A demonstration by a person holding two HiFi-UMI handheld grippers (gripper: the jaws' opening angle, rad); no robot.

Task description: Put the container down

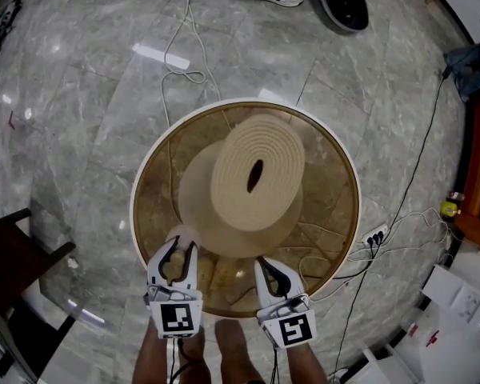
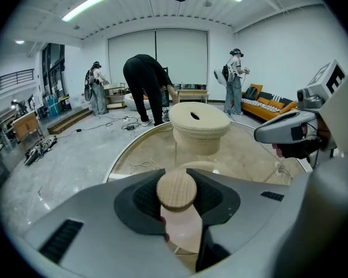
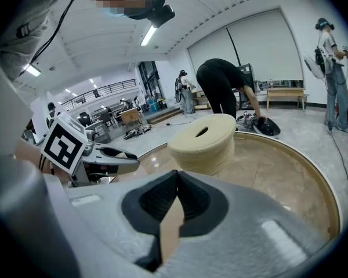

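The container (image 2: pixel 181 216) is pinched in the jaws of the left gripper (image 2: pixel 175 172). The black pads are pressed on it from both sides, one on the left and one on the right. It is held like this so that it does not slip while it is brought down to the counter (image 1: pixel 152 214).

The container is kept about upright, with its wooden lid (image 2: pixel 176 190) on top. The lid sits right between the tips of the jaws. The pale pink body hangs under it, deeper in between the jaws. It is probably kept upright so that it can be set on its bottom and not tip over.

The glass of the counter is seen just ahead of the jaws and below them. Whether the bottom of the container touches the glass cannot be told, because it is hidden by the jaws.

Farther ahead of the jaws a big ribbed round thing (image 1: pixel 276 158) with a slot in its top is seen. It is well apart from the container, so room is left for it.

The jaws of the right gripper (image 3: pixel 175 175) are pressed together at their tips. It is held beside the left one, and nothing is carried in it.
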